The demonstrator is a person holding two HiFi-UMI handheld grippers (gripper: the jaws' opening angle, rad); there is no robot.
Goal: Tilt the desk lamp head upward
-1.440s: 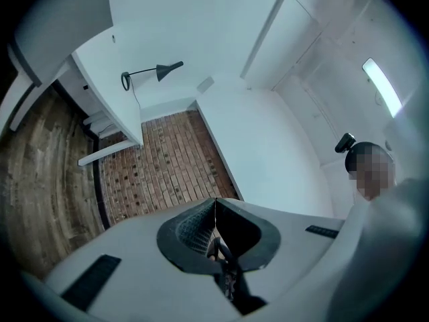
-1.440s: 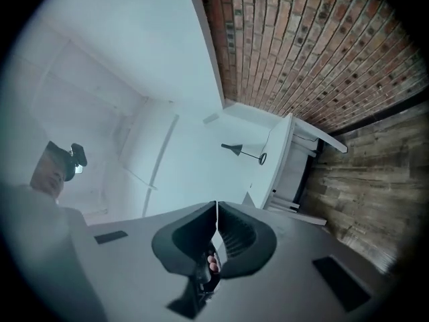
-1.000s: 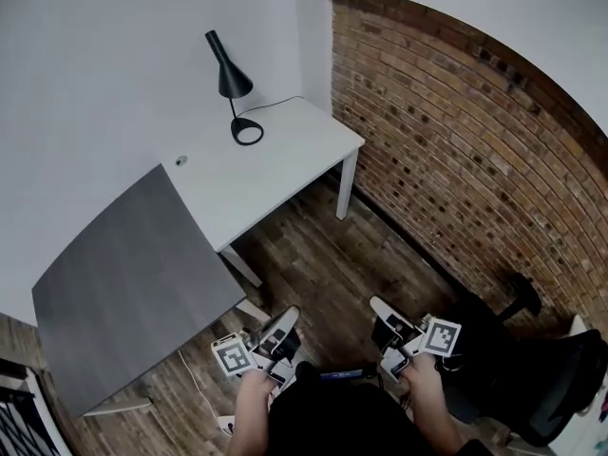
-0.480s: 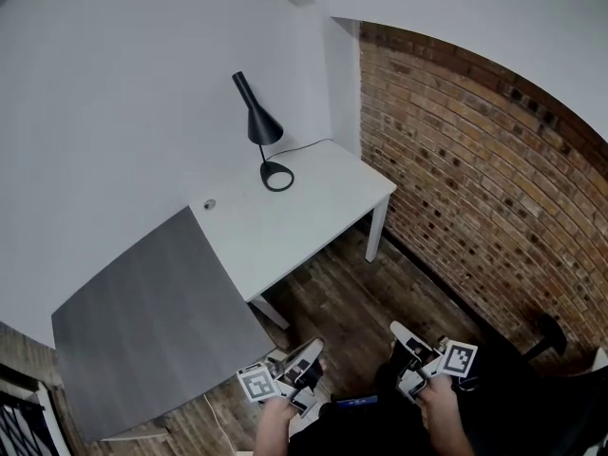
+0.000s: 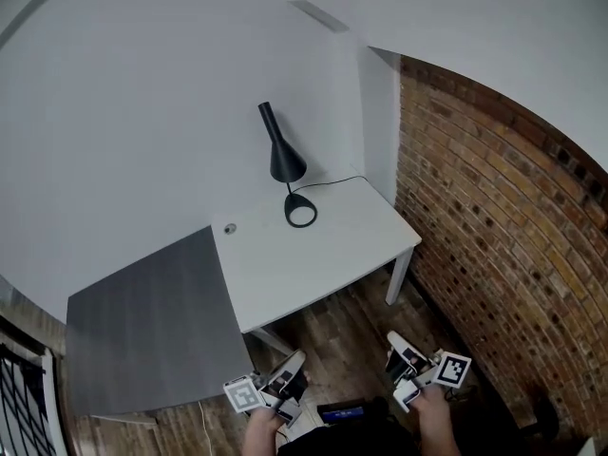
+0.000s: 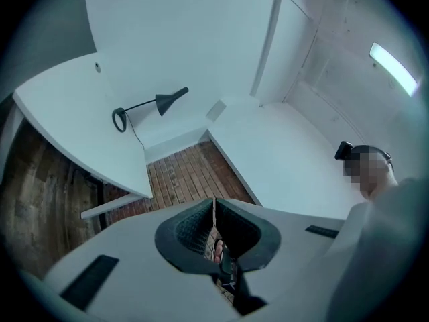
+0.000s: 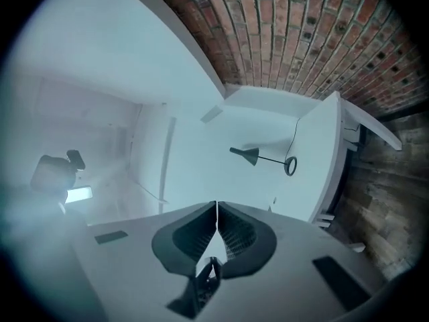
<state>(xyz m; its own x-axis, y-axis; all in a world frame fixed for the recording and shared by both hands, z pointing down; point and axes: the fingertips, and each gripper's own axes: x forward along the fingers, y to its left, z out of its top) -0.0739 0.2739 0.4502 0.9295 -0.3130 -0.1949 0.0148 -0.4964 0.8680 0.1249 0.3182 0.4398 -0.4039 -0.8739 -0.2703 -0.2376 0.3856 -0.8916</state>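
Observation:
A black desk lamp [image 5: 286, 164] with a cone head and a ring base stands at the back of a white desk [image 5: 313, 259], its head pointing down. It also shows small and far off as the lamp [image 6: 149, 105] in the left gripper view and the lamp [image 7: 263, 157] in the right gripper view. My left gripper [image 5: 294, 363] and right gripper [image 5: 393, 341] are low in the head view, over the wooden floor, well short of the desk. Both have their jaws together with nothing between them.
A grey tabletop [image 5: 152, 326] adjoins the white desk on the left. A brick wall [image 5: 503, 255] runs along the right, a white wall behind the desk. The lamp's cord [image 5: 337, 180] trails to the back right. A small round hole [image 5: 230, 228] sits in the desk.
The desk and lamp have shifted down and to the right in the head view as I came closer. Both grippers sit lower in the frame; their jaws stay shut.

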